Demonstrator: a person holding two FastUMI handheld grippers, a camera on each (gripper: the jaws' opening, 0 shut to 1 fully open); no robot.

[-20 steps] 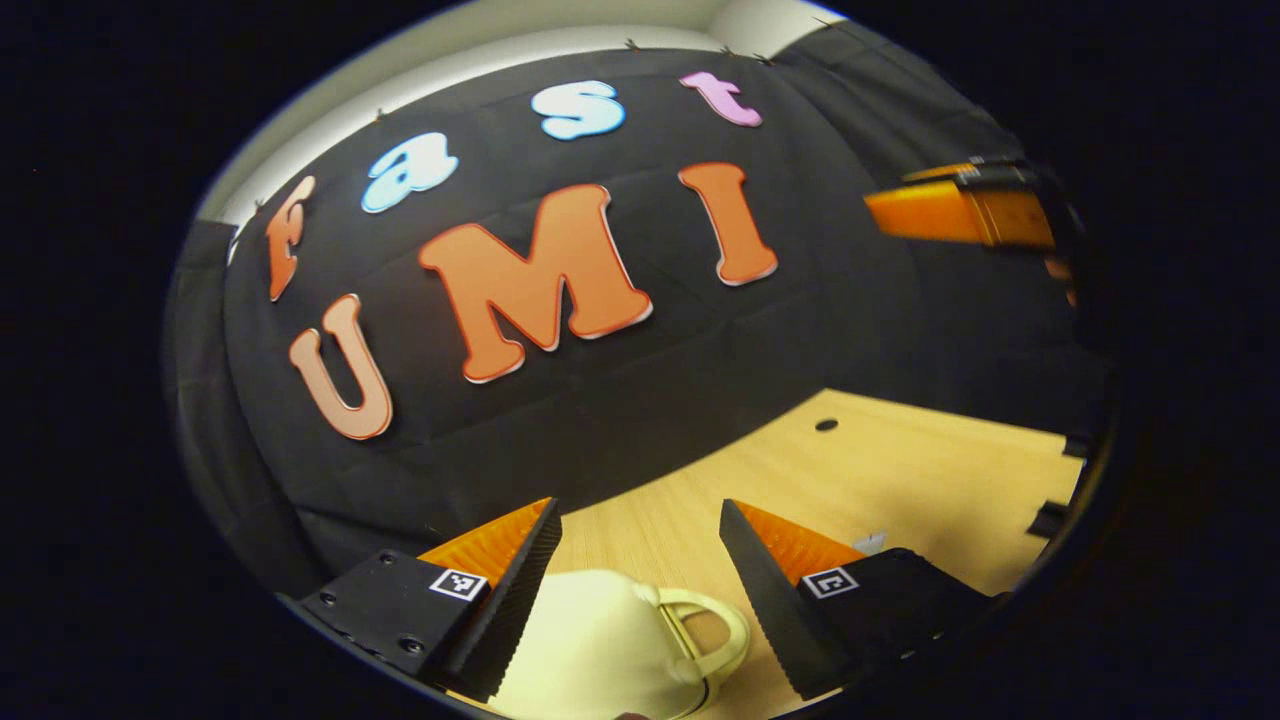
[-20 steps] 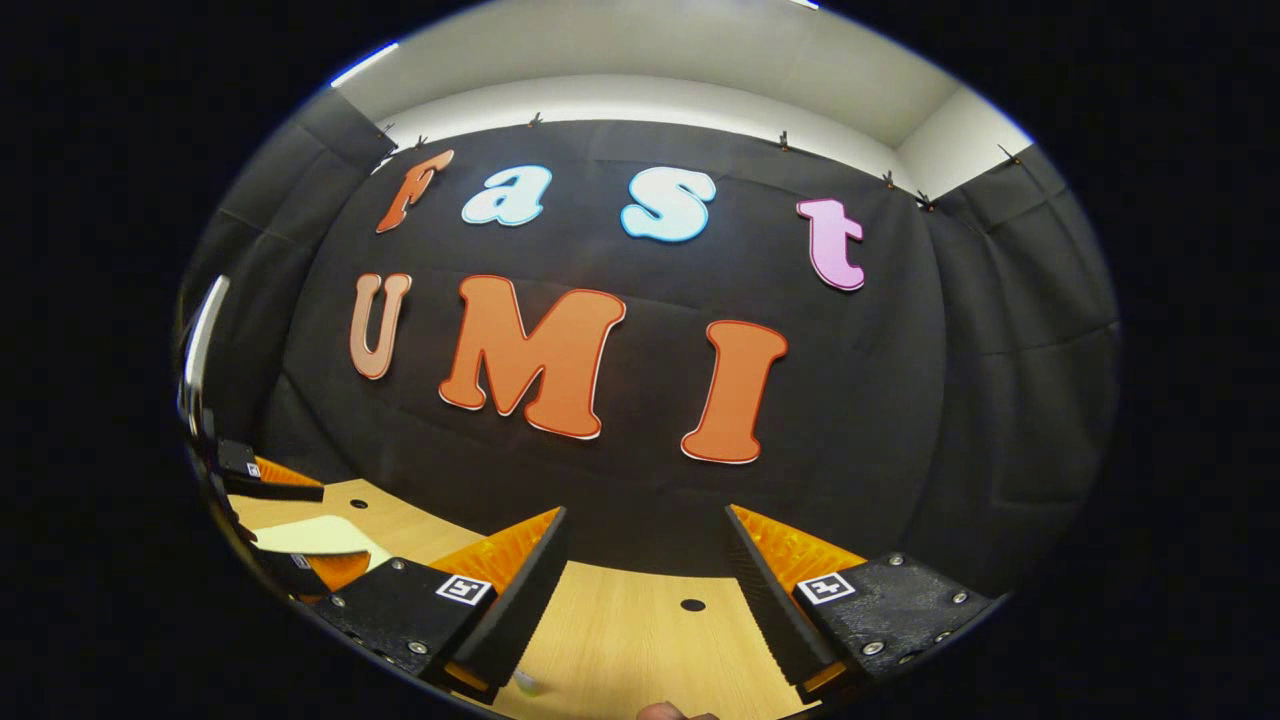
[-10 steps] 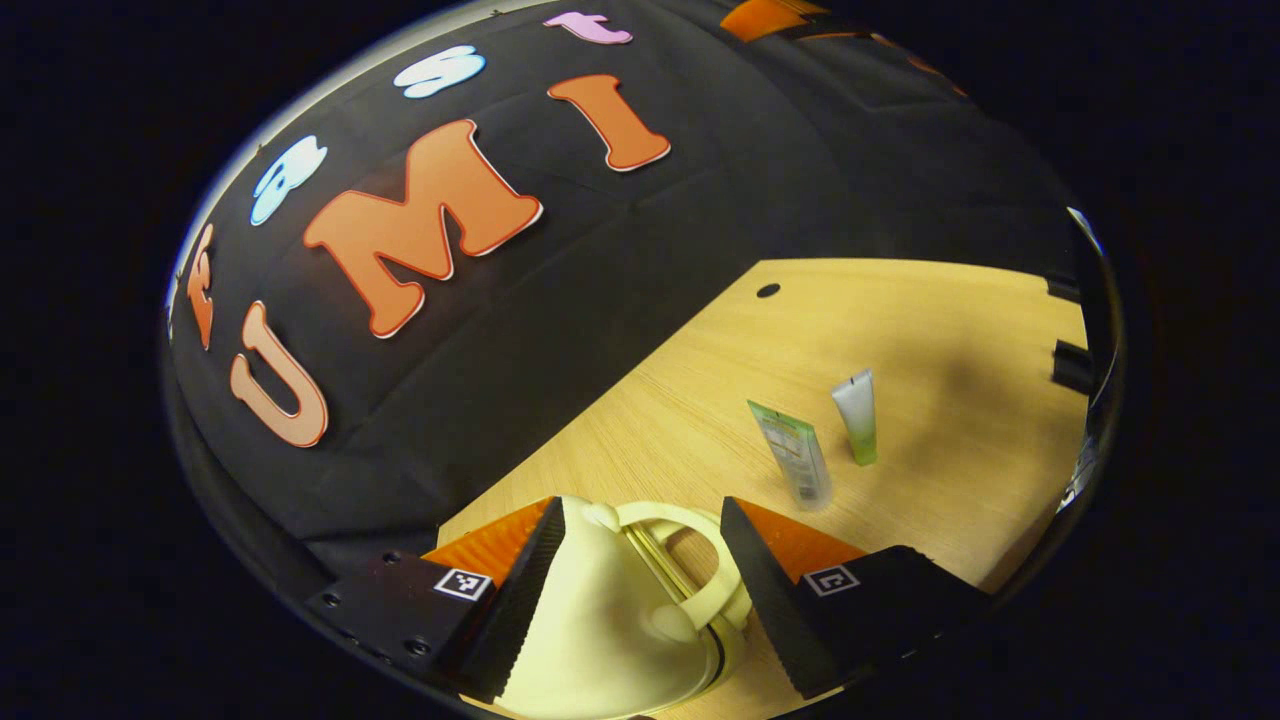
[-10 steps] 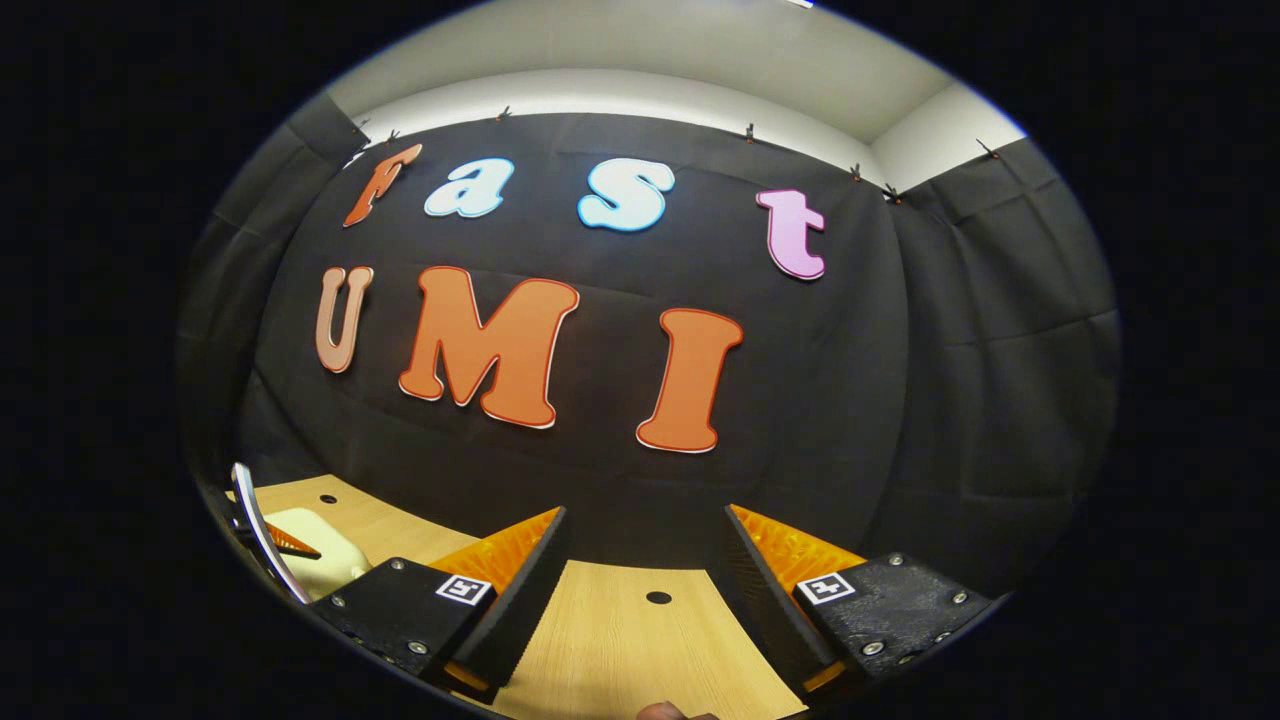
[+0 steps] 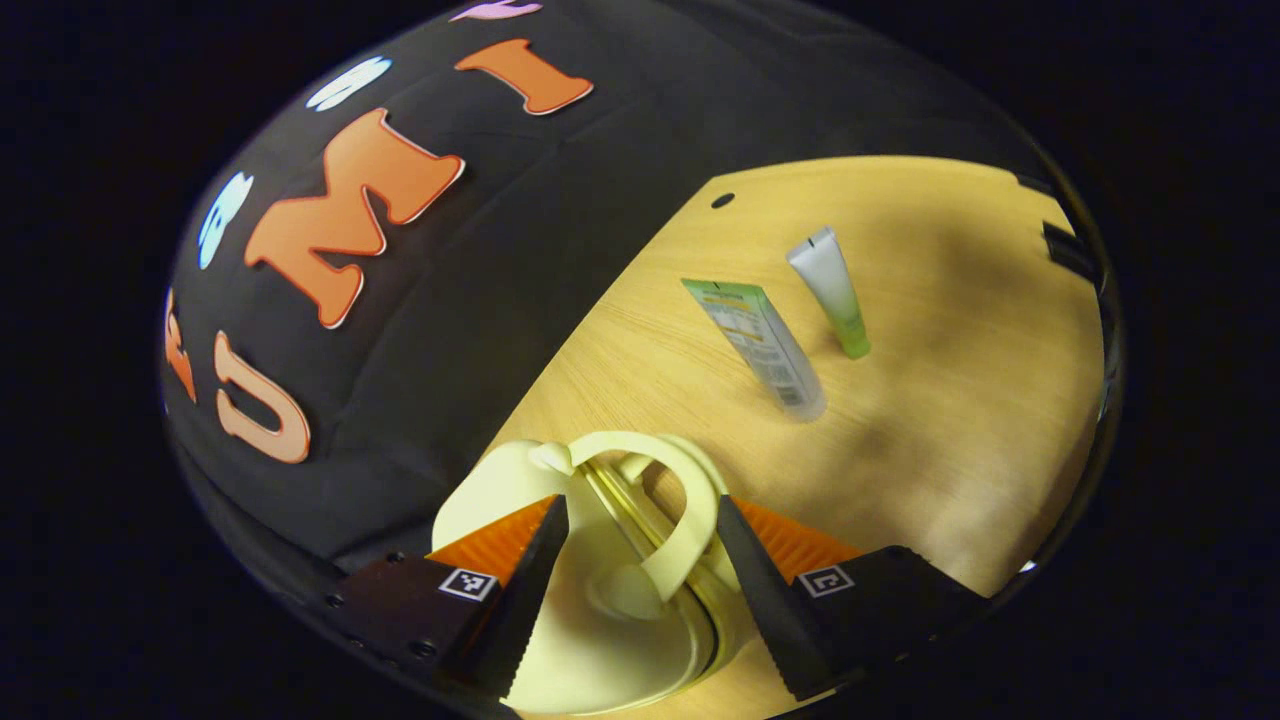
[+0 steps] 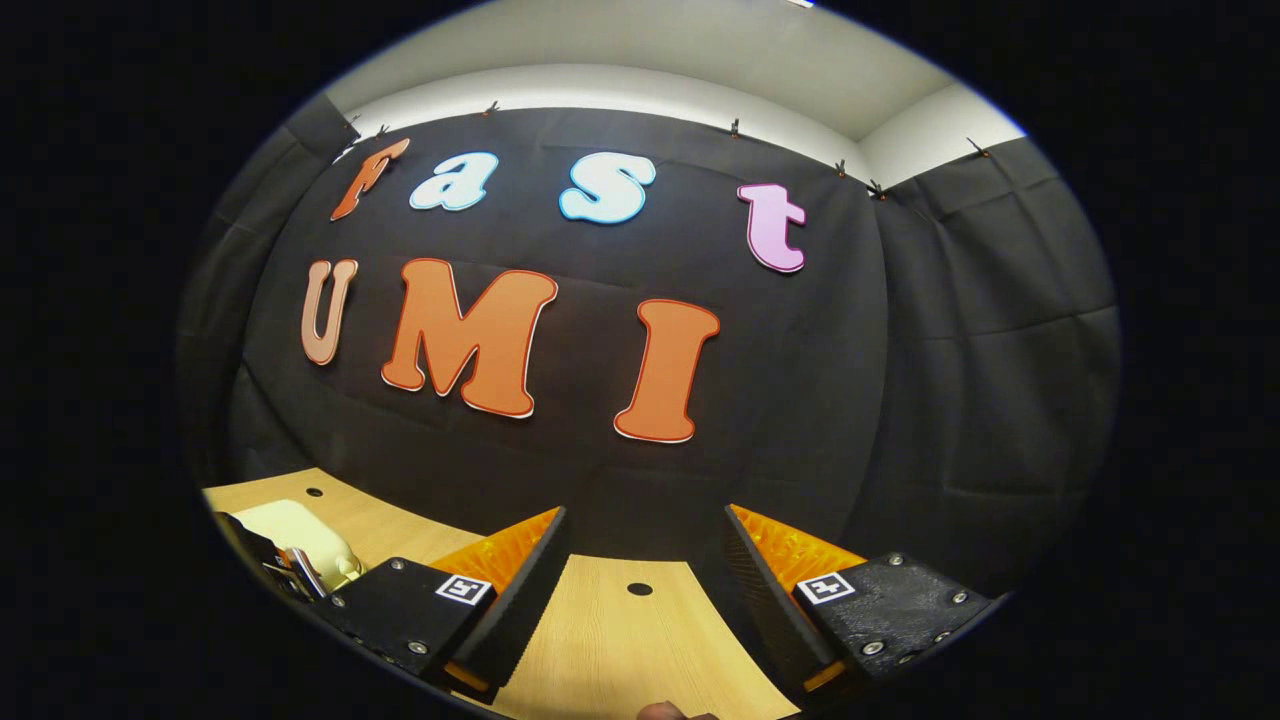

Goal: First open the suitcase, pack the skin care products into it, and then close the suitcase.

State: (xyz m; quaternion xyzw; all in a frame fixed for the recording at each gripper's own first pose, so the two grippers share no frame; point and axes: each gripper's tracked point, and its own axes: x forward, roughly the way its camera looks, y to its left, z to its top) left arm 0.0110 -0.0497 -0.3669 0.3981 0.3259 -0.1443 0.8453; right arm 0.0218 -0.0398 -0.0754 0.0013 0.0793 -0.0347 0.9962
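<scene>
In the left gripper view a small cream suitcase (image 5: 600, 620) stands shut on the wooden table (image 5: 950, 420), its looped handle (image 5: 690, 500) up between my fingers. My left gripper (image 5: 640, 505) is open and straddles the handle end, with a gap on either side. Beyond it lie two skin care tubes: a long green-and-white tube (image 5: 762, 345) and a shorter white tube with a green cap (image 5: 832, 292). My right gripper (image 6: 645, 515) hangs open and empty above the table (image 6: 620, 650), facing the wall. The suitcase (image 6: 295, 528) shows at its lower left, beside part of the left gripper (image 6: 270, 560).
A small round hole (image 5: 722, 200) marks the table near the wall; the same hole (image 6: 639, 589) lies ahead of my right gripper. Dark clamps (image 5: 1065, 250) sit on the table's far right edge. A fingertip (image 6: 665, 711) shows at the bottom.
The left gripper has tipped downward and come forward over the suitcase, so the handle now sits between its fingers and both tubes are in sight. The right gripper has barely shifted.
</scene>
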